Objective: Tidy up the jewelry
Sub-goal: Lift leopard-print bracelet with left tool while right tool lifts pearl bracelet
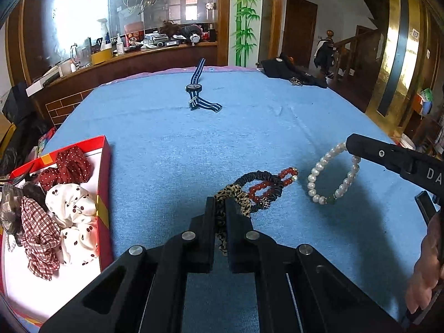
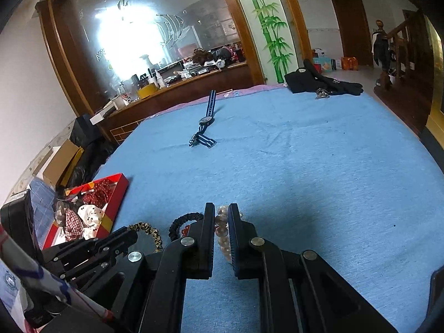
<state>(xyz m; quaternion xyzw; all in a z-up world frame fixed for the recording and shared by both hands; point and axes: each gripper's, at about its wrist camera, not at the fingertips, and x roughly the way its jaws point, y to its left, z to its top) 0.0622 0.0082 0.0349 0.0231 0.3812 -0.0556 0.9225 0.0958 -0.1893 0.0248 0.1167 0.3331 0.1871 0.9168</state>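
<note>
My left gripper is shut on a leopard-print scrunchie, which lies on the blue cloth against a black scrunchie and a red bead bracelet. My right gripper is shut on a pearl bracelet; in the left wrist view the pearl bracelet hangs from its tip just above the cloth. The red box at the left holds several scrunchies. A blue striped watch lies far back.
Dark clothing with keys lies at the table's far right corner. The blue cloth covers the table. A cluttered wooden counter stands behind. The left gripper's body shows low left in the right wrist view.
</note>
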